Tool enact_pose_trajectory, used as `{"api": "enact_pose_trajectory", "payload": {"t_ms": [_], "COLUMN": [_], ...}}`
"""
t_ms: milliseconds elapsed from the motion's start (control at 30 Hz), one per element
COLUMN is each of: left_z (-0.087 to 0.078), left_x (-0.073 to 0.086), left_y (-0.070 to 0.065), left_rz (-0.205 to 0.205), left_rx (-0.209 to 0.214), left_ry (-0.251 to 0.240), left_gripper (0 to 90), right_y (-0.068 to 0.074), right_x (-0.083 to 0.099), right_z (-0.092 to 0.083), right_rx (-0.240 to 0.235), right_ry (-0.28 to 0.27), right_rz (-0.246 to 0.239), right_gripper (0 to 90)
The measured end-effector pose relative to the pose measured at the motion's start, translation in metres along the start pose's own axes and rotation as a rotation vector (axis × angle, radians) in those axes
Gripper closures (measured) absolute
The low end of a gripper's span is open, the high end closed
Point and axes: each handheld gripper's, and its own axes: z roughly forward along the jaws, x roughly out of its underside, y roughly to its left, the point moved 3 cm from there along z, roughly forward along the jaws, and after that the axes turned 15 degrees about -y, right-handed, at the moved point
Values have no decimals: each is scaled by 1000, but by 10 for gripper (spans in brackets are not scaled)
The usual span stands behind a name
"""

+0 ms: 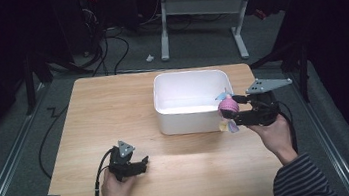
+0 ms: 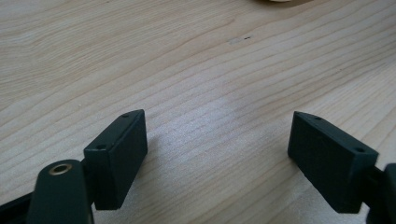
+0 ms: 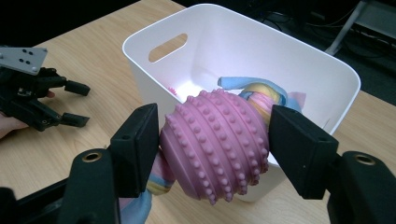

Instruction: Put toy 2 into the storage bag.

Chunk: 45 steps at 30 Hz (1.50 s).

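Observation:
A pink knobbly ball toy with pastel blue, yellow and pink cloth strips is clamped between the black pads of my right gripper. In the high view that gripper holds the toy at the right front corner of a white plastic bin. My left gripper rests low over the wooden table at the front left. Its jaws stand wide apart with bare wood between them. From the right gripper view the left gripper shows open at the far left.
The bin has a slot handle in its far wall and looks bare inside. A desk frame and cables lie on the floor beyond the table. Bare wood spreads left of the bin and along the front edge.

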Motion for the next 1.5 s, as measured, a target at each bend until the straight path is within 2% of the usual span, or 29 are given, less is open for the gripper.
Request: {"api": "enact_pose_trajectory", "payload": {"t_ms": [433, 800, 1033, 1233, 1500], "left_z": [0, 0, 0, 0, 0], "left_x": [0, 0, 0, 0, 0], "left_y": [0, 0, 0, 0, 0], "left_rz": [-2, -2, -3, -3, -4], "left_rx": [1, -1, -3, -3, -3], "left_ry": [2, 3, 2, 1, 0], "left_gripper": [188, 191, 196, 197, 198], "right_y": [-4, -7, -11, -14, -15], "right_x": [-10, -15, -13, -10, -6], "right_z": [26, 49, 69, 85, 103], "right_rx": [15, 20, 12, 0, 3], "right_ry": [27, 45, 66, 80, 115], "right_rz": [-29, -23, 3, 50, 62], "right_gripper": [351, 350, 348, 347, 344]}}
